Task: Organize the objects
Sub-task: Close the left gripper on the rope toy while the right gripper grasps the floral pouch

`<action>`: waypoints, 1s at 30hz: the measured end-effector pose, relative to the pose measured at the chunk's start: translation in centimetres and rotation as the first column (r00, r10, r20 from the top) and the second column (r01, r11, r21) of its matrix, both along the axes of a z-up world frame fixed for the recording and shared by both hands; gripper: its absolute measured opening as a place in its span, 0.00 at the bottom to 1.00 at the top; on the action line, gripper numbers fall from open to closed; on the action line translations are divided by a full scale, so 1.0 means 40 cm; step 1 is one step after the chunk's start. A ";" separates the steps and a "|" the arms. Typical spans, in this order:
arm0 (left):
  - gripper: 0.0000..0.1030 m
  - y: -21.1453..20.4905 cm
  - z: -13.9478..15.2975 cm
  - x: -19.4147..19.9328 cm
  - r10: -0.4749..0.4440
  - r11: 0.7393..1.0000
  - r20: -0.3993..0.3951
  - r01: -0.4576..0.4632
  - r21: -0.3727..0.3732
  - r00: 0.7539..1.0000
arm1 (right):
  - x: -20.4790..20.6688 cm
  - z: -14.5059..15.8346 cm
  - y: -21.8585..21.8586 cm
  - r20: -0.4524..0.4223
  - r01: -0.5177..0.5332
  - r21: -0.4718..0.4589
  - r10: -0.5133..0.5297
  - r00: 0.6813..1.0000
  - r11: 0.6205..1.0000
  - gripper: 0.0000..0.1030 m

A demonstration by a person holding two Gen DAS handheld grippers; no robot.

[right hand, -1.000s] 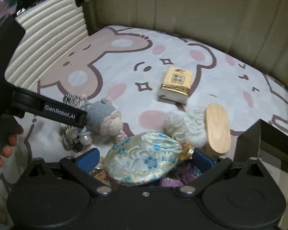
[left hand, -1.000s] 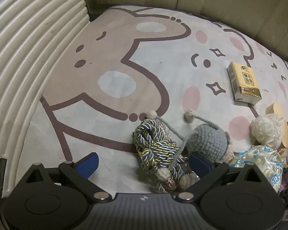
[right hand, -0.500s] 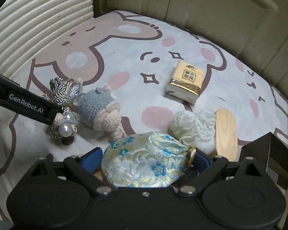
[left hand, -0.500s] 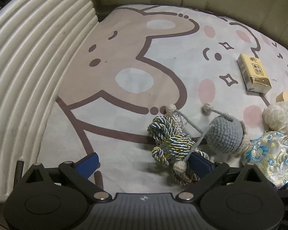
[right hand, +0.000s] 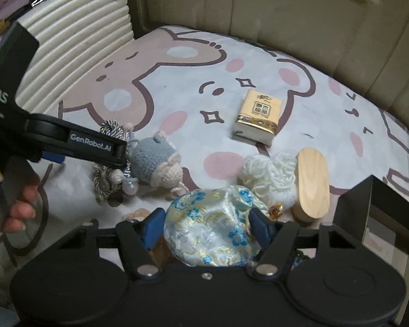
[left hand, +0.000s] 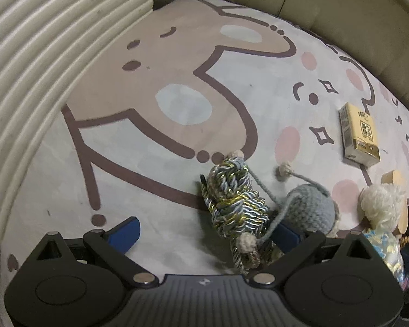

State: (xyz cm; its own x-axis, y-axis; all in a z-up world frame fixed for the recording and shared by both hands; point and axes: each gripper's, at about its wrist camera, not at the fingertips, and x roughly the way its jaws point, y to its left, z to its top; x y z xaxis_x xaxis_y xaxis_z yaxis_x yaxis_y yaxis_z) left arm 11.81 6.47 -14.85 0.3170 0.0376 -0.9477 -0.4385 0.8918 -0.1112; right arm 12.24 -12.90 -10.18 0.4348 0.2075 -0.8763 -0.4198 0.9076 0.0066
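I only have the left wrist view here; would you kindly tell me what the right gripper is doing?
Observer: The right gripper has both pads against the sides of the brocade pouch, so it looks gripped.
Operator: Thank you. What is the tan piece behind the white yarn?
Observer: It is an oval wooden brush, lying against the yarn's right side.
Operator: And is anything attached to the rope bundle?
Observer: Yes, a pearl-like bead sits at its near end, next to the grey crochet doll.
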 end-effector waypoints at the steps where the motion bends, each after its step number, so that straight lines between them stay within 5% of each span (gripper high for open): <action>1: 0.97 0.004 -0.004 0.000 0.016 1.000 -0.004 -0.016 -0.018 1.000 | -0.001 0.003 -0.006 -0.003 0.008 0.009 -0.008 1.000 1.000 0.64; 3: 0.92 0.014 -0.010 0.001 0.048 0.997 -0.013 -0.049 -0.067 0.999 | -0.003 0.009 -0.015 -0.007 0.021 0.022 -0.021 1.000 1.000 0.63; 8: 0.39 0.012 0.010 0.000 0.033 0.984 0.028 -0.028 -0.177 0.999 | -0.005 0.019 -0.033 -0.012 0.050 0.048 -0.050 0.999 0.998 0.61; 16: 0.35 0.013 0.029 -0.015 0.015 0.980 0.006 -0.013 -0.199 1.000 | -0.008 0.045 -0.048 -0.002 0.104 0.076 -0.104 0.995 0.992 0.60; 30: 0.35 0.049 0.099 -0.093 -0.027 0.994 0.006 0.028 -0.104 1.000 | -0.037 0.114 -0.032 0.037 0.145 0.116 -0.150 0.988 0.983 0.60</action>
